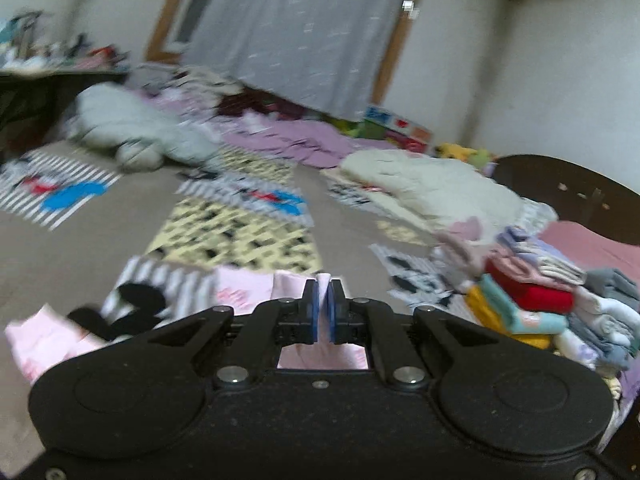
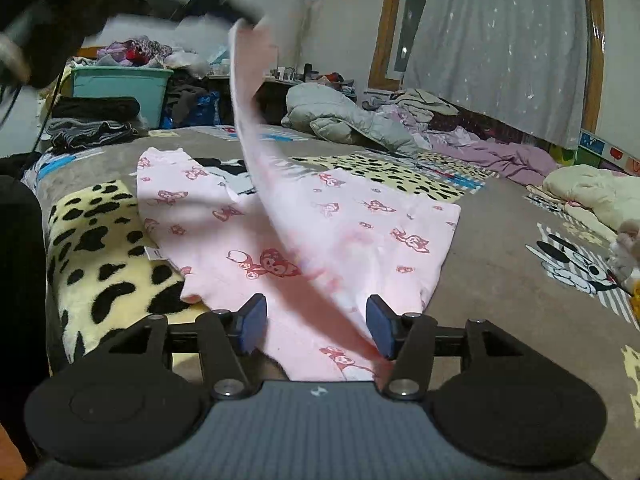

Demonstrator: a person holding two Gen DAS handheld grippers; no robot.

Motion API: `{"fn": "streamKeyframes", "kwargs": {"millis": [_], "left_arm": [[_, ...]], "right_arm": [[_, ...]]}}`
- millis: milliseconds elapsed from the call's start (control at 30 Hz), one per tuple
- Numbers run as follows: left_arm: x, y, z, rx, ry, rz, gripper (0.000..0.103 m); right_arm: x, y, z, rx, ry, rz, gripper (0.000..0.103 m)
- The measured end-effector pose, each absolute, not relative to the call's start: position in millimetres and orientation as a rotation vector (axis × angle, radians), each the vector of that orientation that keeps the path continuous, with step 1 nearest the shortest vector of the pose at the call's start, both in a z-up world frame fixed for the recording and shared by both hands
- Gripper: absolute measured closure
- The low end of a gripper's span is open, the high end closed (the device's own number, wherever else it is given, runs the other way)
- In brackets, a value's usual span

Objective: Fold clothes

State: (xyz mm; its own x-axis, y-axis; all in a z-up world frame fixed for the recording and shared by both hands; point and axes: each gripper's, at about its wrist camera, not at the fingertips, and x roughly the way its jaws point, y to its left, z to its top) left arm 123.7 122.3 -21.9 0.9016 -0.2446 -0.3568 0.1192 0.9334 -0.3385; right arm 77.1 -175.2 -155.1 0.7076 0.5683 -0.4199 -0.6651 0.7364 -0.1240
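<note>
Two grippers work one pink garment (image 2: 352, 224) spread on the patterned blanket (image 2: 100, 240): left gripper (image 1: 323, 308) pinches a raised edge, right gripper (image 2: 316, 324) hangs spread over the near hem. Open blanket lies ahead; folded stack (image 1: 552, 304) crowds the right.

The left claw (image 1: 323, 307) has a matte black speckled body with two round housings, angular black linkage arms fixed by silver screws, and blue pads on black fingers. The right claw (image 2: 317, 325) looks alike, with a ribbed grey centre panel bearing a small white mark and dark blue pads (image 2: 252, 322).
</note>
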Motion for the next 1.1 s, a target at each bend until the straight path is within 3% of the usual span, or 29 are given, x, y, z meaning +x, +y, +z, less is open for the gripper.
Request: {"fn": "streamKeyframes", "kwargs": {"millis": [267,367,600,633,733,833,1100], "left_arm": [[117.1,164.9,-77.9,-0.47,0.463,-0.132,0.099],[116.6,168.3,-86.3,-0.477,0.476,-0.139,0.099],[117.2,171.5,-93.0,-0.487,0.466,-0.161,0.099],[116.1,172.7,-92.7,-0.492,0.462,-0.162,0.099],[113.5,176.5,-91.1,-0.51,0.446,-0.164,0.099],[111.1,178.9,-88.7,-0.522,0.432,-0.154,0.099],[107.5,180.6,-87.0,-0.538,0.412,-0.17,0.099]], "right_arm": [[69.8,-189.2,-149.0,-0.276,0.351,0.655,0.038],[79.6,-182.9,-161.4,-0.316,0.476,0.67,0.04],[69.2,-188.6,-148.8,-0.325,0.457,0.677,0.053],[67.1,-189.0,-146.8,-0.323,0.43,0.666,0.053],[68.6,-183.7,-146.7,-0.322,0.348,0.645,0.037],[77.8,-172.1,-162.6,-0.325,0.507,0.694,0.037],[60.8,-173.2,-148.7,-0.381,0.456,0.693,0.04]]}}
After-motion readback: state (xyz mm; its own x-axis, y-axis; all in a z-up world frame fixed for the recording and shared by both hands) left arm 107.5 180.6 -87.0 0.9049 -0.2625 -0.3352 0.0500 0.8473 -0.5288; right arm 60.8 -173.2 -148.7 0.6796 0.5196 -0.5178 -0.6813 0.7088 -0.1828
